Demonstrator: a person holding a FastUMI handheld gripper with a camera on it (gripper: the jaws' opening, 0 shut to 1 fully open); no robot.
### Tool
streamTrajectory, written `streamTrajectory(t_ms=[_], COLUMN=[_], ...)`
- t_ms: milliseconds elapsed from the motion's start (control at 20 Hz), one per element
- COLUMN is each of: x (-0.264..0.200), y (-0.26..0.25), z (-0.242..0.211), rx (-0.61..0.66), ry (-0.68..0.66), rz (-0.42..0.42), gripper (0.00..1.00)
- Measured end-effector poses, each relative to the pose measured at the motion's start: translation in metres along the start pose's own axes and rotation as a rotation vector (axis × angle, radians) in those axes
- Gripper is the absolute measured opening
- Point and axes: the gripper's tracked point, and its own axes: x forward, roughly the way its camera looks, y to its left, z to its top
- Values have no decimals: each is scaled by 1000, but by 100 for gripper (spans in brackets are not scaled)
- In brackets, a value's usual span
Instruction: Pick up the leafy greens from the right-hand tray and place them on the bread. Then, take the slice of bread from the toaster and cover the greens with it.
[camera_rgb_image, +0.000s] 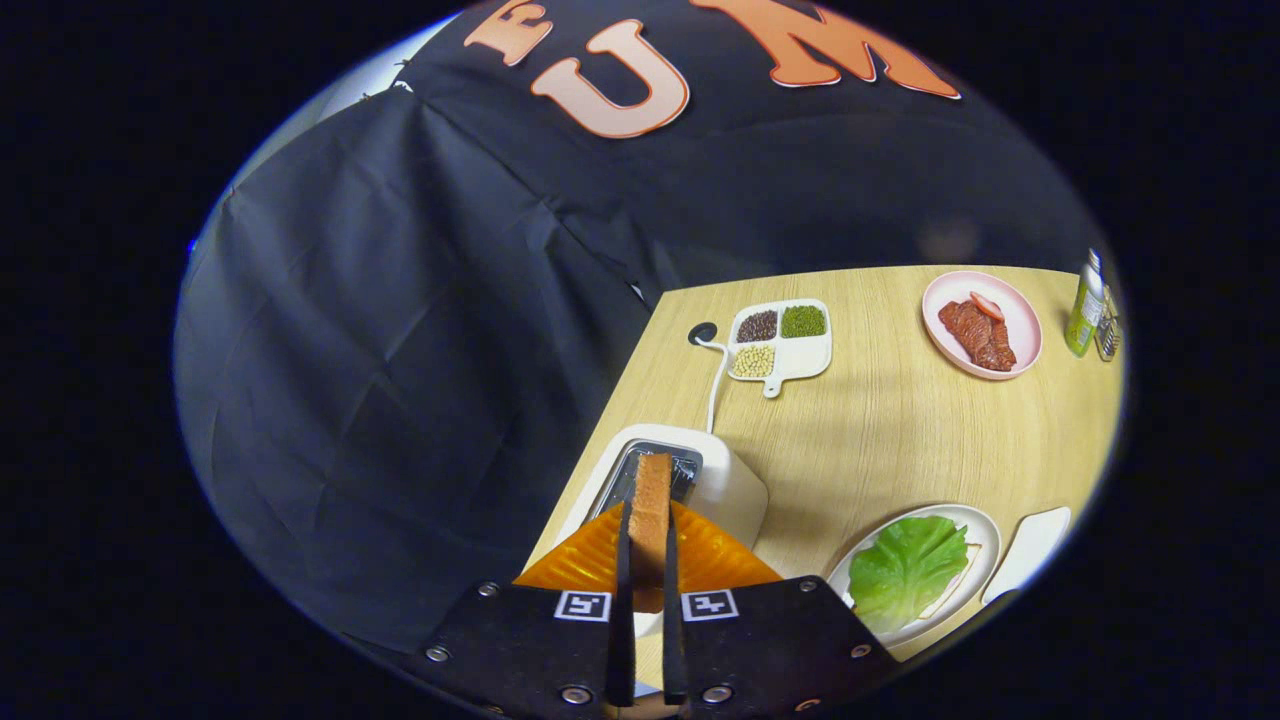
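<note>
Bread (651, 505) stands on edge between the fingers of our gripper (645, 560), which are pressed in on its two flat faces, so we hold the slice pinched. Its far end hangs over the slot of the toaster (725, 480), which sits just beyond the fingers at the near corner of the table (900, 430). We cannot tell whether the slice still touches the toaster. A white cord (714, 380) runs from the toaster toward a dark round grommet (702, 333) in the tabletop.

To the right of the fingers a white plate (985, 530) carries the greens (908, 570), one broad leaf spread flat. A pale edge peeks out from under the leaf on its far side; we take it for the lower slice, though little of it shows. Just right of the plate we see the end of a white tray (1030, 550).

Farther back, a white divided dish (800, 360) holds dark beans (757, 325), green beans (803, 321) and pale beans (753, 361), each in its own compartment, with one compartment bare. A pink plate (1020, 310) well to its right carries slices of red meat (975, 335). Beside it stand a green bottle (1084, 305) and a small glass shaker (1107, 335), touching or nearly so. The bottle's label is too small for us to read.
</note>
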Motion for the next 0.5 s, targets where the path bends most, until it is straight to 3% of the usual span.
streamTrajectory(t_ms=[200, 500], x=[-28, -54], y=[-12, -42], z=[1, -1], rx=[31, 39], ry=[-34, -85], rz=[50, 59], gripper=[11, 11])
